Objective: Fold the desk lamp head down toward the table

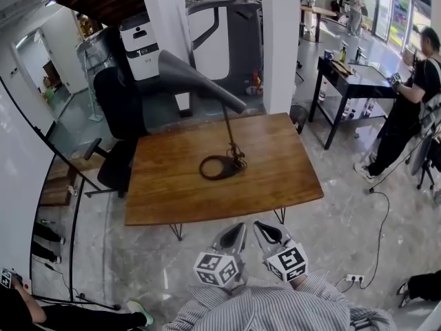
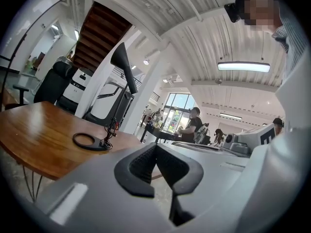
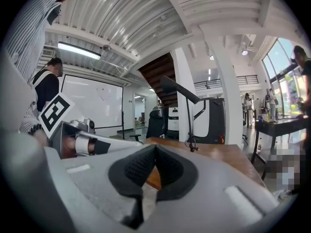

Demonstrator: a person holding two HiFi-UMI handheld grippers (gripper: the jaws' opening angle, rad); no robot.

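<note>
Black office chair (image 1: 118,126) sits at the tabletop's left edge, near the far-left corner. The wooden table (image 1: 172,192) carries only the desk lamp. Its ring base (image 1: 219,167) lies flat about mid-tabletop, with a small tangle of cable (image 1: 238,161) at the ring's right side where the thin stem (image 1: 227,126) goes up. The lamp head (image 1: 196,76), a dark grey cone, is up in the air and angled from the stem top out past the far edge toward the far-left corner, wide end highest; it isn't folded down. In the left gripper view the head (image 2: 123,66) stands well above the base (image 2: 85,141). Left gripper (image 1: 240,228) is off the near edge, level and pointing at the table, claw pressed together (image 2: 156,147) with nothing in it. Right gripper (image 1: 260,226) is just beside it, also off the near edge, claw pressed together (image 3: 155,149) and empty; the lamp (image 3: 178,89) is well ahead of it. Neither gripper touches the lamp or the table. White pillar (image 1: 281,43) stands behind the far-right corner. Further right, a black desk (image 1: 358,83) with a person (image 1: 412,98) standing at it.
</note>
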